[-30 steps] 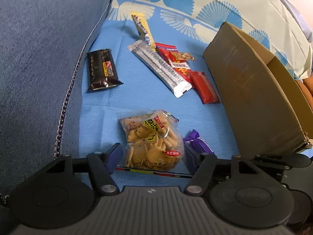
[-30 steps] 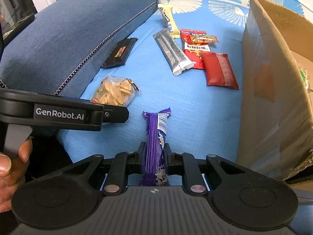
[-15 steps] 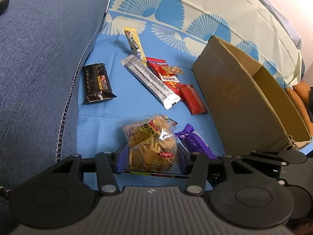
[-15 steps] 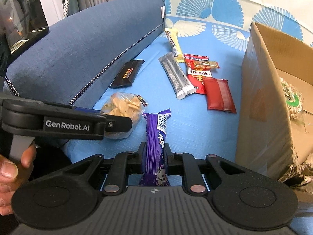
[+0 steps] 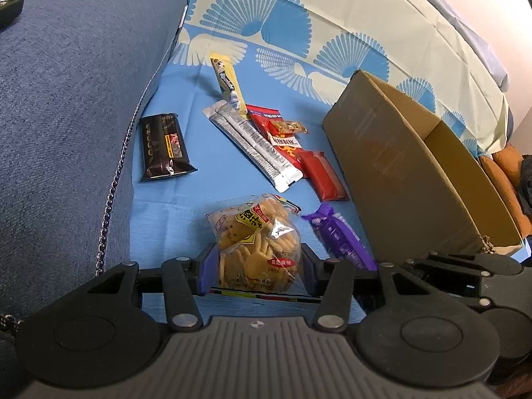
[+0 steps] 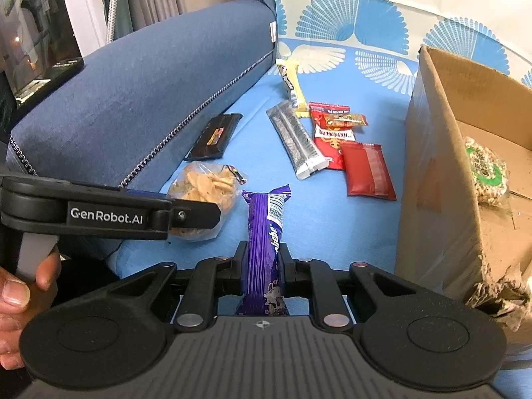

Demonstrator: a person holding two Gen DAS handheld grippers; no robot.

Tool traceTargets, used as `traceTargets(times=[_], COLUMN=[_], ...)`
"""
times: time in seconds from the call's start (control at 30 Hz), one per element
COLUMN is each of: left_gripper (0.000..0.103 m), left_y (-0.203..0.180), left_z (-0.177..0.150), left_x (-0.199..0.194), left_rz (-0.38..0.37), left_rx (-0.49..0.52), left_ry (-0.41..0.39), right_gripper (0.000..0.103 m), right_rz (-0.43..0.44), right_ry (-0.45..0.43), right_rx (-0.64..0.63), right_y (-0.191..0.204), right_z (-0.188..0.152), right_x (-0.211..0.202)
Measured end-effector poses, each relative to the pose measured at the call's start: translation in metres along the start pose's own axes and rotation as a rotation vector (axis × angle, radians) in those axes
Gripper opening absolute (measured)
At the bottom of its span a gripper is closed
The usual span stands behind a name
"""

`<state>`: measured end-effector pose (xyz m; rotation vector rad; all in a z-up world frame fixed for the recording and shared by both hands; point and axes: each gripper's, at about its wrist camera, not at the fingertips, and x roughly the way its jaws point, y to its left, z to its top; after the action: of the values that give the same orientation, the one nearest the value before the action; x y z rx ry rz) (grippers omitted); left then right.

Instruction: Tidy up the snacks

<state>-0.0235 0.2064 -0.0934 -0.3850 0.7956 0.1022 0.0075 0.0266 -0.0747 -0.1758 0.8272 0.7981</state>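
Left tongs (image 5: 254, 266) clamp the clear biscuit bag (image 5: 256, 246); right tongs (image 6: 262, 259) pinch the purple wafer bar (image 6: 264, 232), both just above the blue sofa cover (image 6: 332, 219). Step in hand: lift-off. Next move likely calls for carrying both over the cardboard box (image 6: 439, 179) wall, then releasing inside

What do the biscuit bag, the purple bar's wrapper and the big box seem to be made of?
Biscuit bag: thin clear plastic film, glossy; the biscuits show through it and it glints.
Purple bar: its wrapper looks like shiny printed film or foil, ribbed with fine creases; which one is unclear.
Box: brown cardboard, matt, with a frayed, torn corner.
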Motion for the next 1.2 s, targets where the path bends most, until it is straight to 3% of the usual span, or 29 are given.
traceTargets(times=[0.4,0.6,0.93,1.2], left_gripper=[0.056,0.056,0.056,0.056], left_y=[0.003,0.003,-0.007,-0.043], left_z=[-0.001,-0.001,-0.002,0.000], left_x=[-0.010,-0.013,-0.030,-0.046], left_rz=[-0.008,-0.010,0.033,0.024], left_rx=[-0.015,-0.019,-0.008,-0.007], left_ry=[-0.049,-0.066,-0.099,-0.109], right_gripper=[0.017,0.017,0.017,0.017], right_rz=[0.011,0.005,-0.074,-0.171], right_ry=[-0.117,-0.232,-0.390,-0.438], right_rx=[0.032,0.052,0.175,0.354], right_y=[-0.014,-0.041,-0.144,-0.223], right_z=[0.023,0.051,0.070,0.041], right_x=[-0.036,-0.079,-0.145,-0.148])
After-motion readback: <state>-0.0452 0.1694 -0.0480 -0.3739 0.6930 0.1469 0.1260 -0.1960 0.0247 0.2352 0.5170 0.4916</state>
